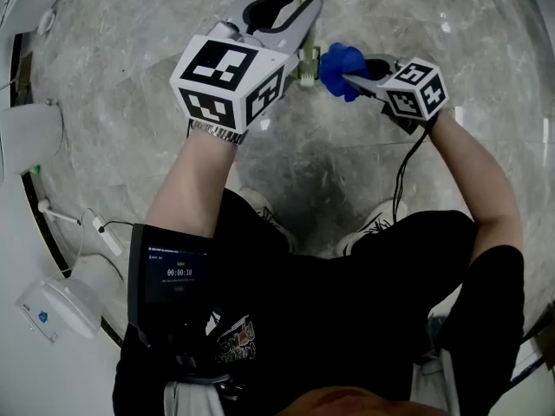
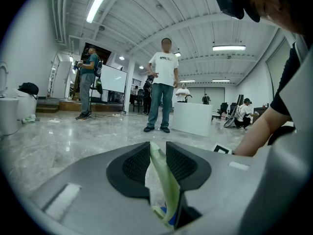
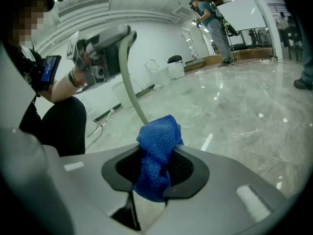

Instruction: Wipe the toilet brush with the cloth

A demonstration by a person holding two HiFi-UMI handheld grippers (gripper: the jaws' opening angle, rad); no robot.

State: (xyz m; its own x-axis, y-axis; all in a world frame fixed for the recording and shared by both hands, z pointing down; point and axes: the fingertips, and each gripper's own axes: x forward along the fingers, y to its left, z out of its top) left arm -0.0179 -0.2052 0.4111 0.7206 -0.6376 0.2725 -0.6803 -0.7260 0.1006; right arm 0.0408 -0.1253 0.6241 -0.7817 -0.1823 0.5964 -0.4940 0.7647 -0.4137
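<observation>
Big open hall. Glossy grey marble floor [image 2: 58, 146], white beamed ceiling [image 2: 146, 28], tube lights [image 2: 98, 4] on. Whiteboard [image 2: 113, 78] near low wooden stage [image 2: 54, 106], white block [image 2: 193, 117] mid-floor.

The bright blue woven cloth [image 3: 157, 133] is plain all over; the thin curved plastic toilet brush handle [image 3: 128, 77] is pale green. The left gripper [image 2: 157, 146] and right gripper [image 3: 159, 160] are matt grey with black textured pads [image 2: 134, 165], their marker cubes [image 1: 227, 76] white with black square patterns. The polished stone floor [image 1: 130, 24] is grey, marbled with paler veins.
</observation>
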